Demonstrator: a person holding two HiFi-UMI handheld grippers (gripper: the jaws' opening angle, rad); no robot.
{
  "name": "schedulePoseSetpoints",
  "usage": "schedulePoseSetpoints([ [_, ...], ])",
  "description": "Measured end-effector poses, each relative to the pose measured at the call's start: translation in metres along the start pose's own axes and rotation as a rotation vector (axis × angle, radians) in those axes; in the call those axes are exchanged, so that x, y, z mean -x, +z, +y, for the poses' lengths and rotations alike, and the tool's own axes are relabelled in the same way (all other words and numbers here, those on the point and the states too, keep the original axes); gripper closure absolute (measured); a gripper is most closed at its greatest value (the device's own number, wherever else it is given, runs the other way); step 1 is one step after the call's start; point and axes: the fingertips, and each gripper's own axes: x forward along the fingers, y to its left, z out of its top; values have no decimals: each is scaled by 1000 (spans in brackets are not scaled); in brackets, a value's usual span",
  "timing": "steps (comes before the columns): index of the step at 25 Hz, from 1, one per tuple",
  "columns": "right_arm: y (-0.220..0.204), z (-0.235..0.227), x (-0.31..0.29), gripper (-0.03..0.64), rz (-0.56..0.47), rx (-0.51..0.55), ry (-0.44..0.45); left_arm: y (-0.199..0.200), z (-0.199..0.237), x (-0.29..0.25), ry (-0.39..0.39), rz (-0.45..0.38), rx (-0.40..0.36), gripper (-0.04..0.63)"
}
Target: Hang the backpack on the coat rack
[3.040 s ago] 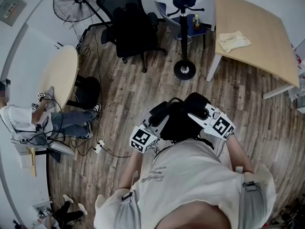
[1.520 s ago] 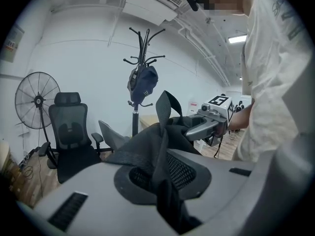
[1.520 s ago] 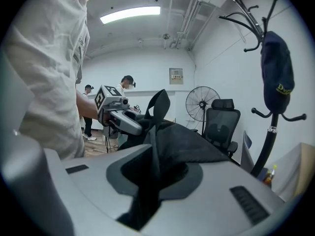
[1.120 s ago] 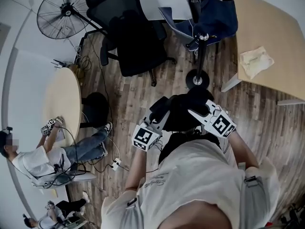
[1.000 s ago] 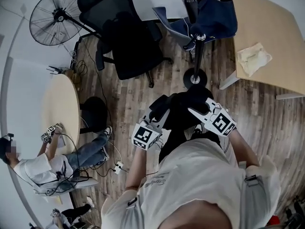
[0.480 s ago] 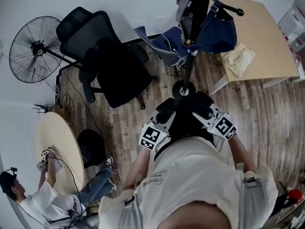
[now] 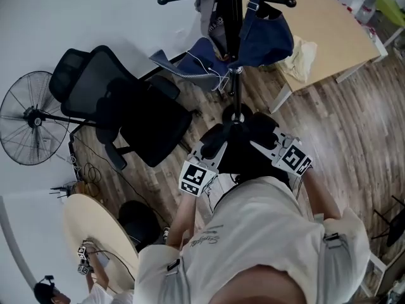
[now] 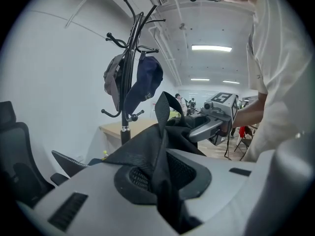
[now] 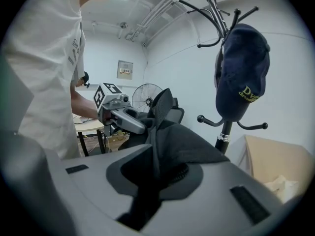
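Observation:
The black backpack (image 7: pixel 243 152) hangs in front of my chest, held from both sides. My left gripper (image 7: pixel 214 149) is shut on a fold of its mesh fabric (image 8: pixel 158 161). My right gripper (image 7: pixel 264 145) is shut on another fold of the pack (image 9: pixel 170 141). The black coat rack (image 7: pixel 235 75) stands just beyond the pack, its round base (image 7: pixel 238 115) right by it. In the left gripper view the rack (image 8: pixel 129 77) rises at left with my right gripper (image 8: pixel 212 126) across the pack. In the right gripper view the rack (image 9: pixel 226 127) stands at right.
A navy bag (image 7: pixel 264 35) and a grey hat (image 8: pixel 113 82) hang on the rack's hooks, with a navy cap (image 9: pixel 242 77). A black office chair (image 7: pixel 126 109) and a fan (image 7: pixel 25 116) stand at left. A wooden table (image 7: pixel 323 24) with a cloth (image 7: pixel 302 57) is at right.
The view has swung round: the coat rack has come from the far right to straight ahead and close. Both grippers keep their hold on the backpack and have turned with it toward the rack.

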Motion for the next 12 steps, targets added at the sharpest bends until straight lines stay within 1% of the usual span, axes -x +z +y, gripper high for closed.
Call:
schedulePoseSetpoints([
  [3, -1, -13, -5, 572, -15, -18, -11, 3, 13, -10, -29, 23, -31, 538],
  [5, -2, -23, -8, 572, -20, -25, -18, 7, 21, -19, -45, 30, -39, 538],
  [8, -6, -37, -10, 572, -23, -32, -15, 9, 28, -31, -56, 40, -24, 538],
  [12, -8, -54, -23, 572, -32, -21, -7, 10, 45, -39, -49, 58, -11, 537],
])
